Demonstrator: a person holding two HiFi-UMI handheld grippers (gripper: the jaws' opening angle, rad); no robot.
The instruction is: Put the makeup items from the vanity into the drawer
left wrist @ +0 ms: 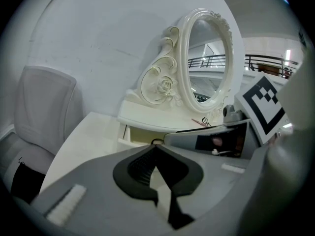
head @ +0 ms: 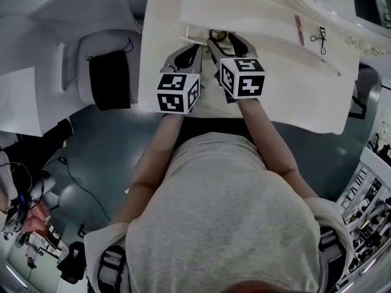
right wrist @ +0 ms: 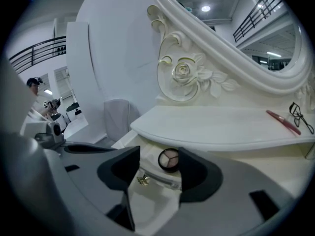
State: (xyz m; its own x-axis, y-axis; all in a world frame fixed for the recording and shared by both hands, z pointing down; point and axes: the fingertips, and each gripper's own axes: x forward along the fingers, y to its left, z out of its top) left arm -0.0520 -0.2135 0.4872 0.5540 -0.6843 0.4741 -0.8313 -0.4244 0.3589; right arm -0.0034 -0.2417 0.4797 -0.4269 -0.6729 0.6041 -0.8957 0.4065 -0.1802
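Two grippers meet at the front of the vanity, above the open drawer [left wrist: 135,135]. Nearest, the left gripper [left wrist: 155,149] is clenched tip to tip on nothing. The right gripper [right wrist: 158,156] stands released, jaws apart. A round three-shade compact [right wrist: 169,160] shows between them, close to the jaw at three o'clock and clear of the other, so it isn't gripped. I judge that it lies in the drawer, beside a gold zip pull [right wrist: 143,180].

Farther off on the vanity top [right wrist: 211,124], at two o'clock from the grippers in the head view, wait a pink stick [right wrist: 283,121] and, just beside it, a wire eyelash curler [right wrist: 299,116]. Behind them rises the carved mirror [right wrist: 256,43].

- **Stick:** I expect it to be light, hard and smooth, and likely to roll, so I'd pinch it across its middle.
- **Curler:** it looks stiff, thin and springy, with little flat surface, and I'd grip it at the hinge, not the loops.
- **Compact:** its pressed powder would crack if dropped, so I'd grip it only across the rim.
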